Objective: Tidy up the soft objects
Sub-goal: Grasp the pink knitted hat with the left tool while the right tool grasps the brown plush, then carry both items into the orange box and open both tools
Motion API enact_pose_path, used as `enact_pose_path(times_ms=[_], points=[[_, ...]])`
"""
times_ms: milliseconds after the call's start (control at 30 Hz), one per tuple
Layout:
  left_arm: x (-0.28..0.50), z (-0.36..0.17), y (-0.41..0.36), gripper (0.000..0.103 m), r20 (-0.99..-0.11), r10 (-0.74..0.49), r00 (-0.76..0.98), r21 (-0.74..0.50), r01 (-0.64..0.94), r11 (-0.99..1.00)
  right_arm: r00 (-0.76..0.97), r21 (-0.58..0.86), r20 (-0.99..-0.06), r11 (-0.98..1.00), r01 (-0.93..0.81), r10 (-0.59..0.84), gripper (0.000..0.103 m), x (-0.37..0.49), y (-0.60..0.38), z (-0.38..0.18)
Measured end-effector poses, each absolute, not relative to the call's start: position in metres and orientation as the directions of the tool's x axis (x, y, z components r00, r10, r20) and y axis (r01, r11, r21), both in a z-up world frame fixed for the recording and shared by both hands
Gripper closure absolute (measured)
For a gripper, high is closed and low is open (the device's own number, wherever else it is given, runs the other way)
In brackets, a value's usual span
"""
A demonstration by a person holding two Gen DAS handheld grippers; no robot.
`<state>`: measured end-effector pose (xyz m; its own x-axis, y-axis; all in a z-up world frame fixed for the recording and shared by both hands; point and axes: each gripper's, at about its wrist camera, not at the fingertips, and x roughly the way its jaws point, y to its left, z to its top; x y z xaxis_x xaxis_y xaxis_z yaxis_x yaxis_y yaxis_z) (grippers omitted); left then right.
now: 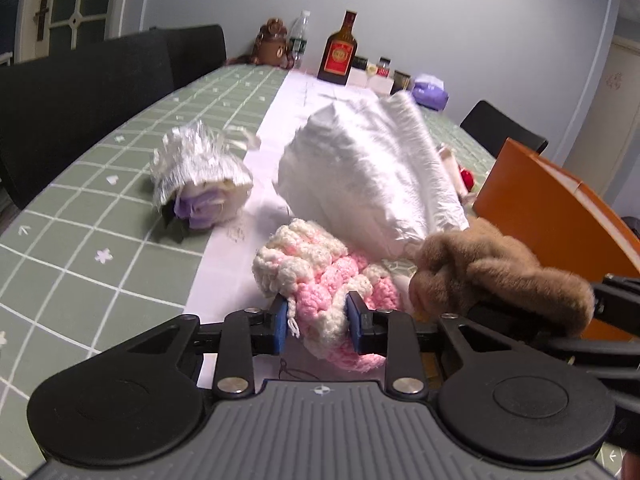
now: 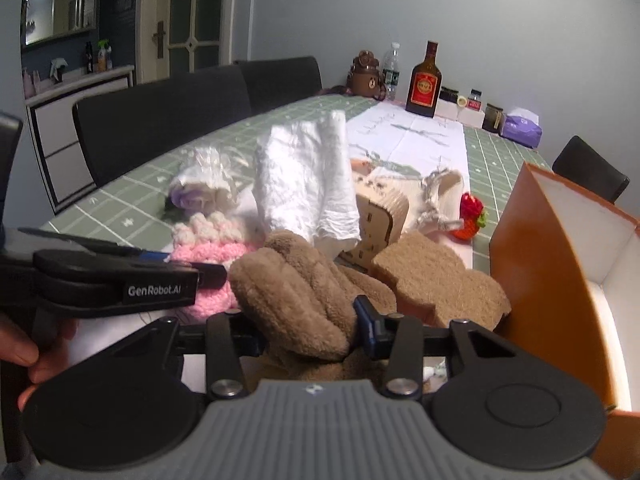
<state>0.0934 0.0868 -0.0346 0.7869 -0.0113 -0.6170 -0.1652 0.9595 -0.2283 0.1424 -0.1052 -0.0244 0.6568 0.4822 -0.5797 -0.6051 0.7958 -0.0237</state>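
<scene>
Here the left gripper (image 1: 318, 322) was clamped on a pink-and-cream crocheted piece (image 1: 320, 276), its blue pads (image 1: 280, 326) pressing into the yarn from both sides above the white runner (image 1: 236, 256) of a green checked tablecloth (image 1: 100, 208). Just beside it, the right gripper (image 2: 308, 330) was closed on a brown plush item (image 2: 296, 296), whose pile bulged between the fingers; a hand (image 2: 24, 352) showed at the left edge of the right wrist view. Behind both lay a rolled white towel (image 1: 368, 176), and to its left a foil-wrapped fabric bouquet (image 1: 200, 176). A tan sponge-like slab (image 2: 436, 284) rested touching the wall of an open orange box (image 2: 544, 264), which stood at the right. A red strawberry toy (image 2: 470, 216) lay near the box's far corner. Bottles (image 1: 338, 50) stood well apart at the table's far end.
</scene>
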Motion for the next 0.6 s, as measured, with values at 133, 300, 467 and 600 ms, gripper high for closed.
enact_pose_path(times_ms=[133,300,467,600], points=[[0.078,-0.023,0.084,0.070,-0.595,0.012,0.804,-0.205,-0.166,0.965,0.644,0.045,-0.563,0.798,-0.601,0.517,0.060,0.141,-0.116,-0.009],[0.057,-0.009,0.080,0.070,-0.563,0.019,0.826,-0.190,-0.152,0.970,0.626,0.177,-0.536,0.800,-0.573,0.566,0.060,0.138,-0.138,0.008],[0.040,0.008,0.067,0.070,-0.522,0.006,0.853,-0.169,-0.111,0.979,0.626,0.229,-0.489,0.781,-0.581,0.608,0.060,0.126,-0.154,0.026],[0.031,0.024,0.055,0.070,-0.485,-0.003,0.874,-0.141,-0.075,0.987,0.652,0.223,-0.461,0.790,-0.571,0.602,0.060,0.116,-0.166,0.041]])
